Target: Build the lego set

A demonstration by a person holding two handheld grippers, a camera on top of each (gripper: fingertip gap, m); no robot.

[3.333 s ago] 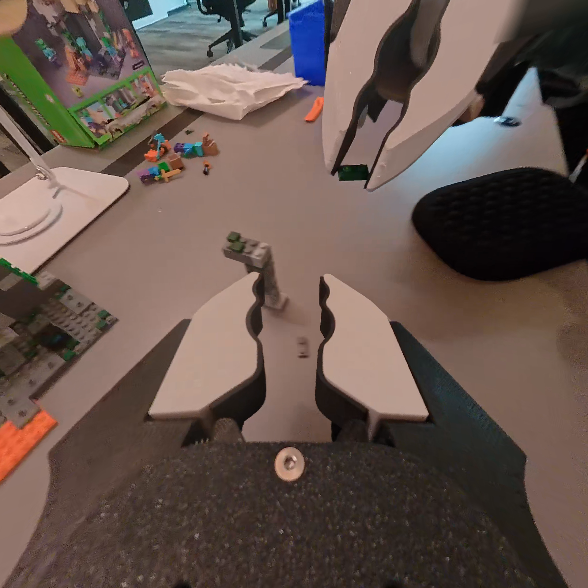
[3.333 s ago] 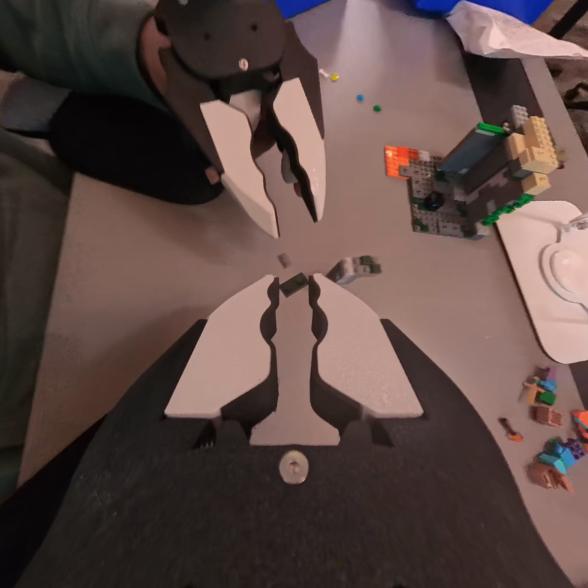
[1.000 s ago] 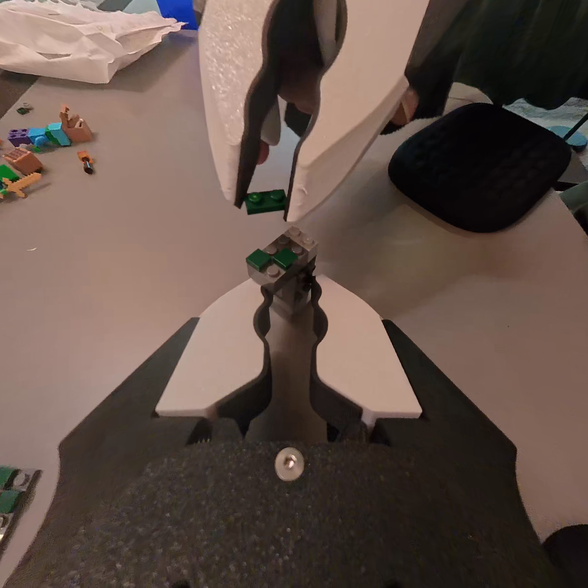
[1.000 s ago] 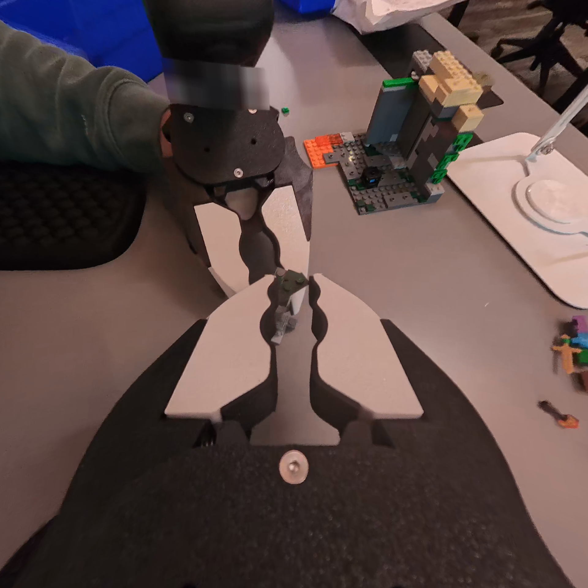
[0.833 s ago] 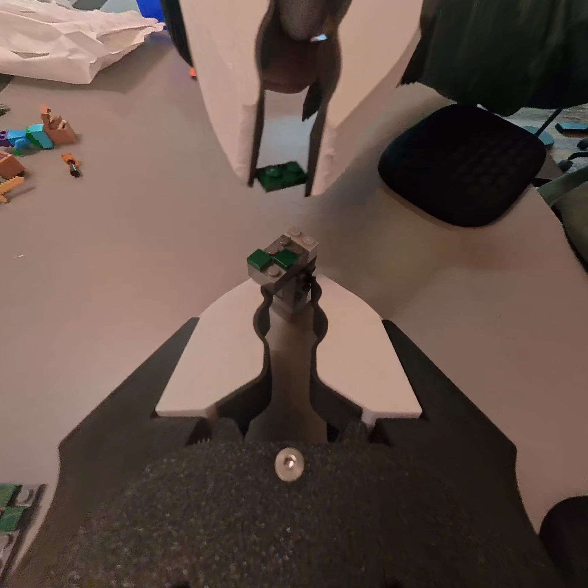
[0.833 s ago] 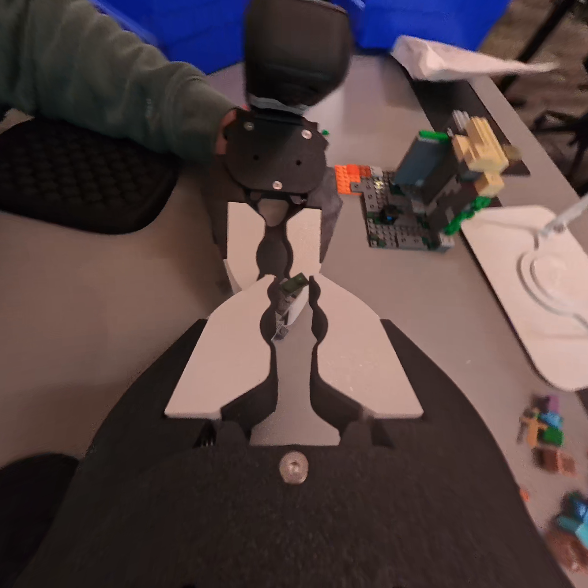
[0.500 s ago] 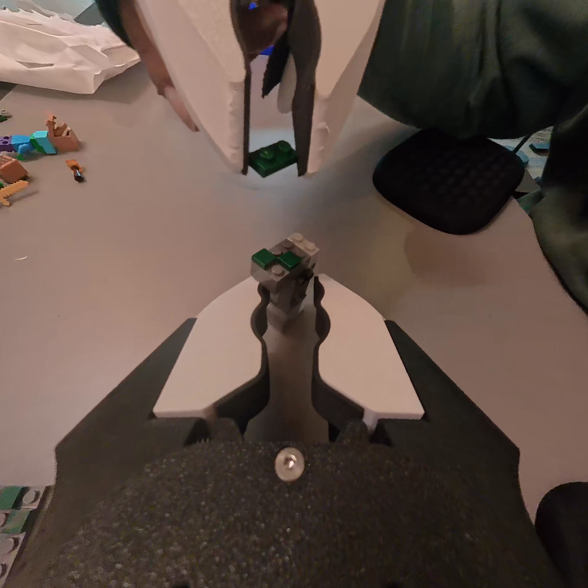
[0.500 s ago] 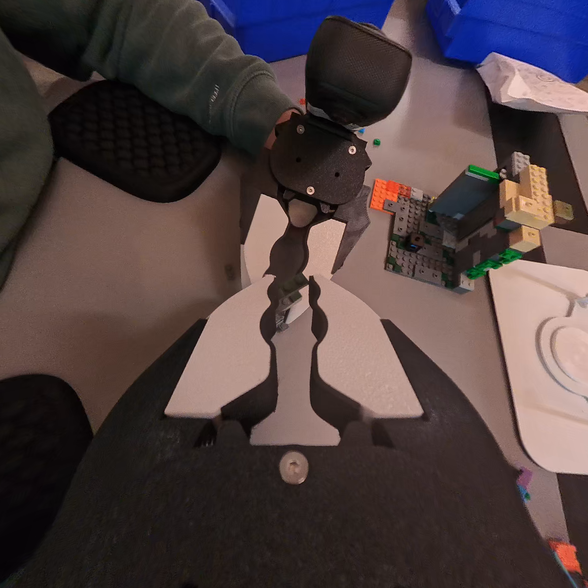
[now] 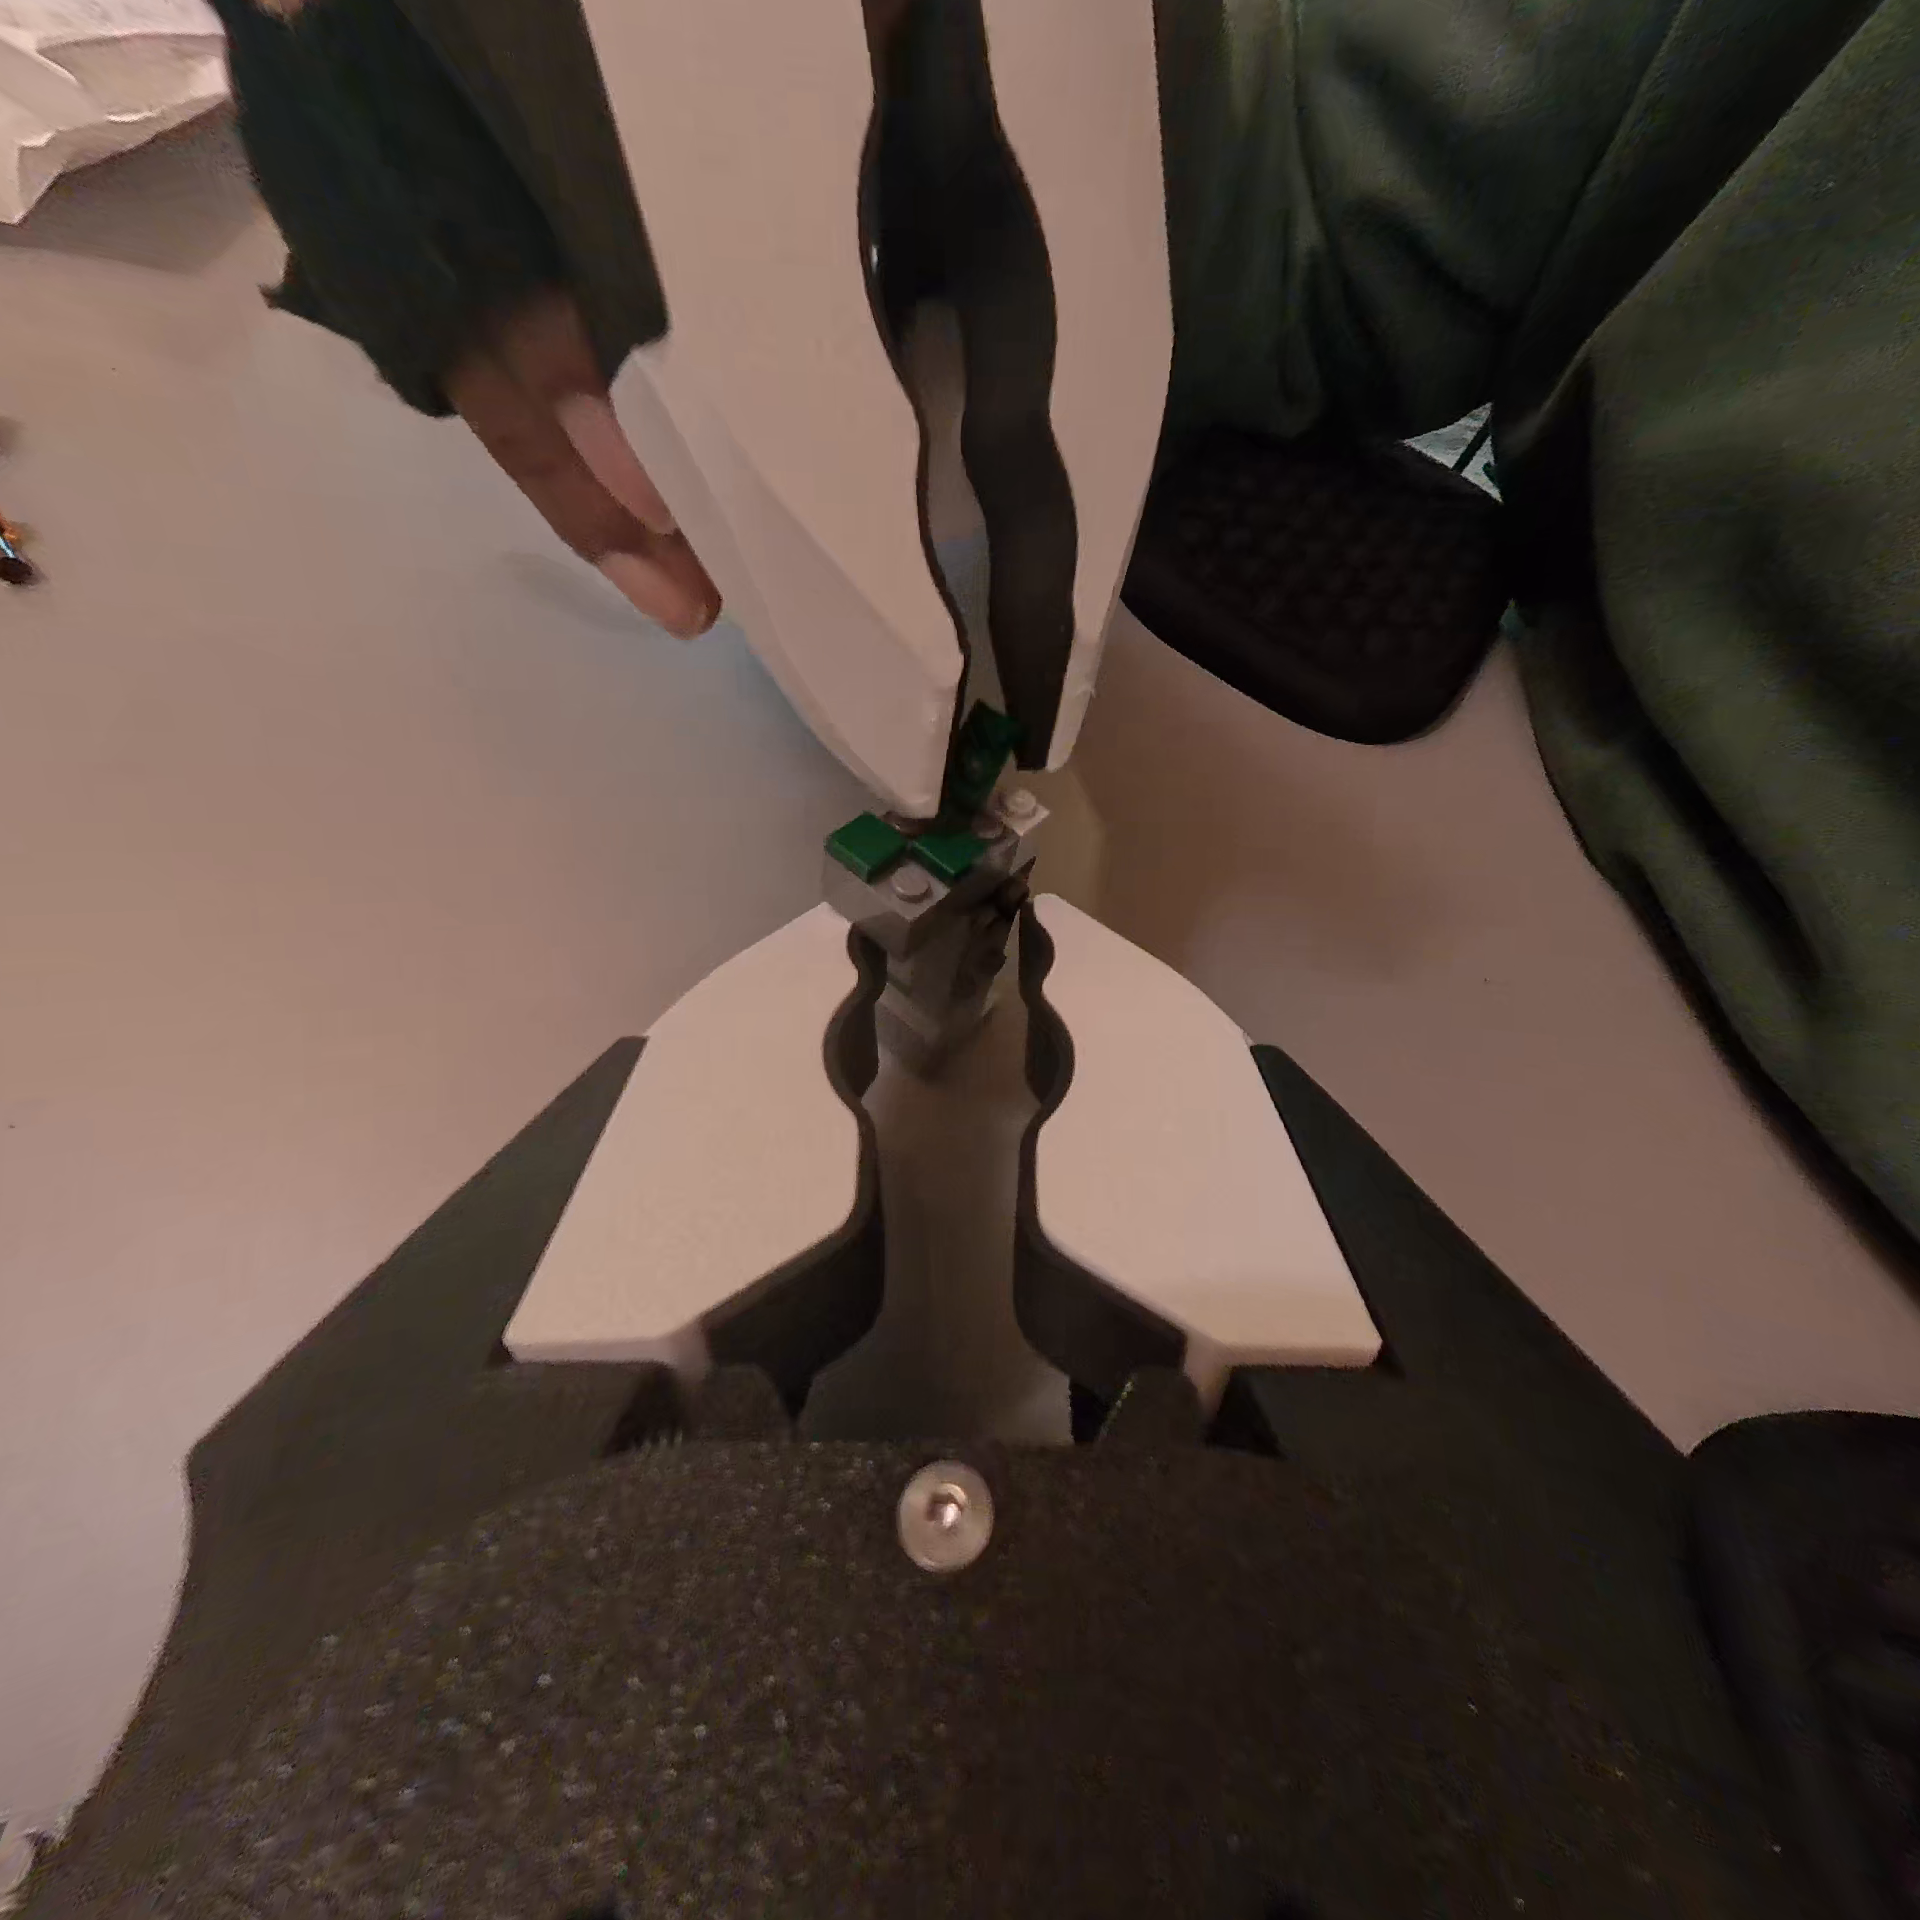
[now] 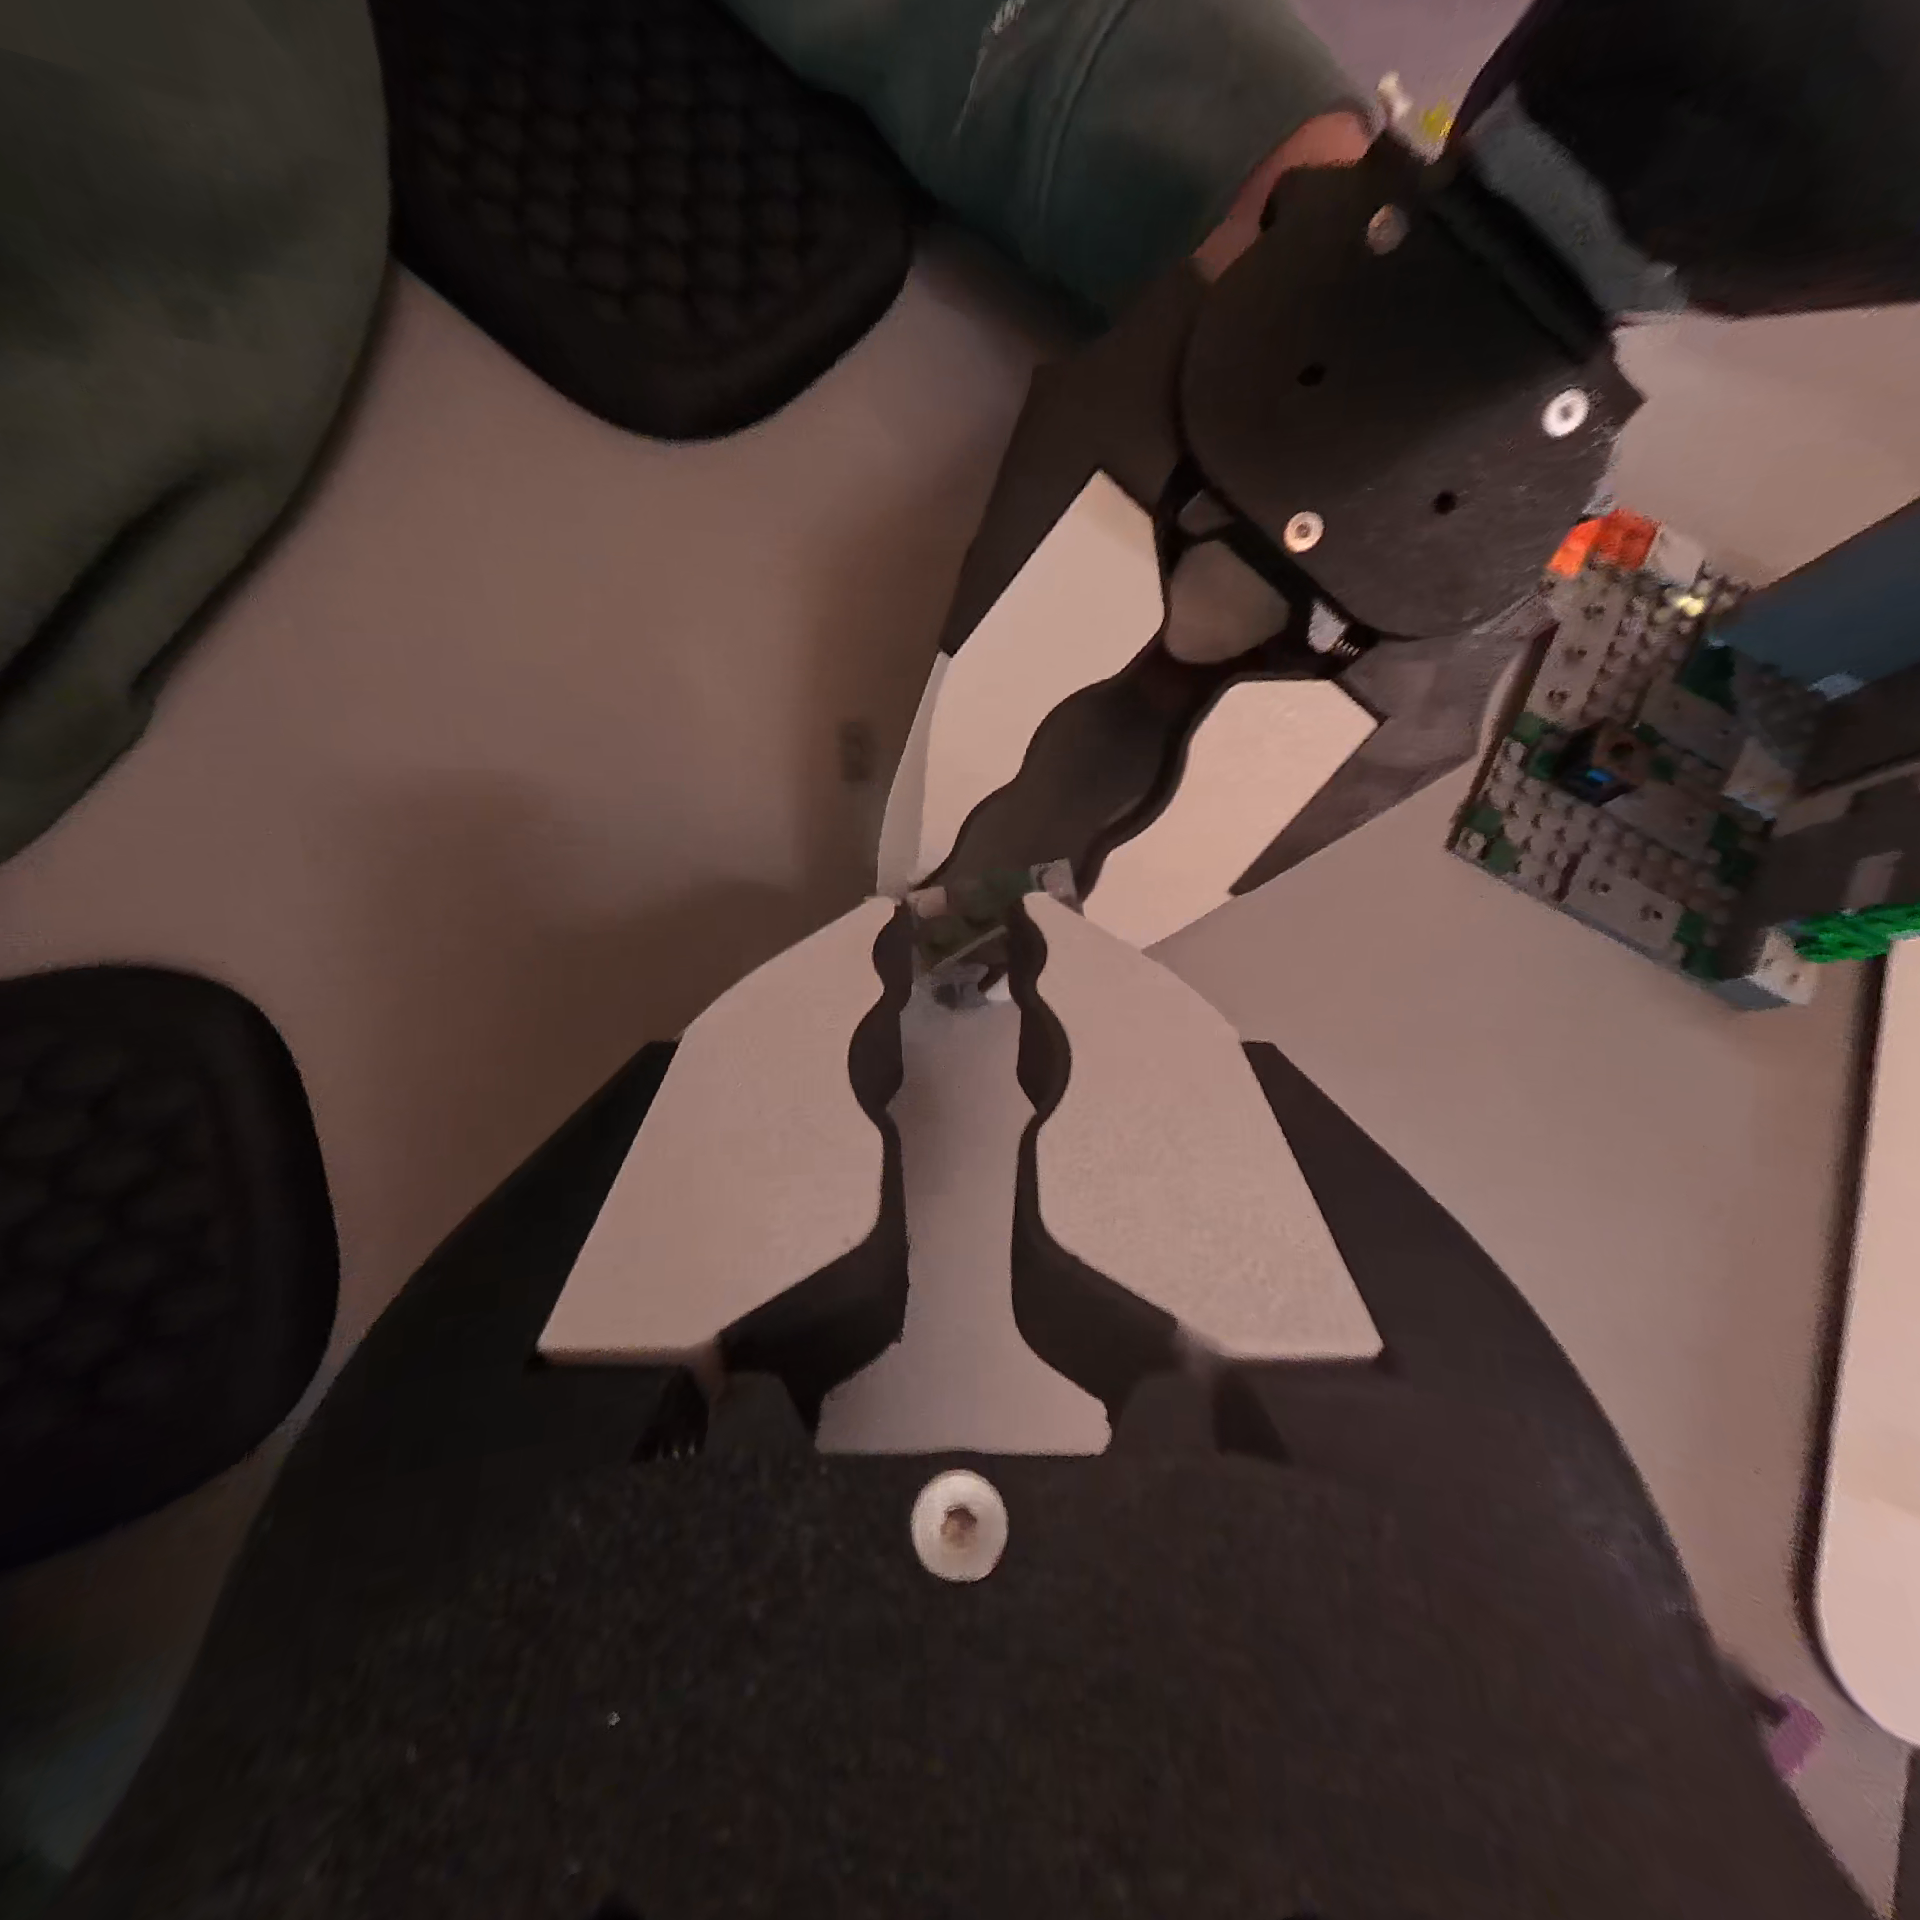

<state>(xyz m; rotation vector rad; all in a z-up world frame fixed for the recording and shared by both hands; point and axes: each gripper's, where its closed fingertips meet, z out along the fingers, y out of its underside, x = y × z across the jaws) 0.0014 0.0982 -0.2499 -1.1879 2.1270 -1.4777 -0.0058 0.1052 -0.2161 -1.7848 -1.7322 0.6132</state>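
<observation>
Left wrist view, far left: crumpled white paper (image 9: 94,94) at top corner on the pale surface (image 9: 312,831). Next, a person's fingers (image 9: 582,499) poking out of a dark sleeve beside the right claw (image 9: 992,758), coming down from the top. Centre: dark green plate (image 9: 982,753) pinched tilted between right claw tips, lower end touching the top of the small grey sub-assembly (image 9: 914,904), right by its 2 green tiles. Left claw (image 9: 935,935) clamped on the grey sub-assembly's stem, held upright. Right of that: black mesh pad (image 9: 1320,582) on the surface, then dark green clothing (image 9: 1714,520).

Right wrist view, left: 2 black mesh pads (image 10: 644,208) (image 10: 145,1247), 1 upper, 1 lower. Small grey piece (image 10: 852,748) lying loose on the surface. Centre: right claw (image 10: 961,914) closed on the green plate (image 10: 977,899), blurred, tips meeting left claw (image 10: 982,883) tips. Right: partly built lego model (image 10: 1662,790) on grey baseplate, orange corner, green trim; white flat base (image 10: 1881,1351) at far right edge.
</observation>
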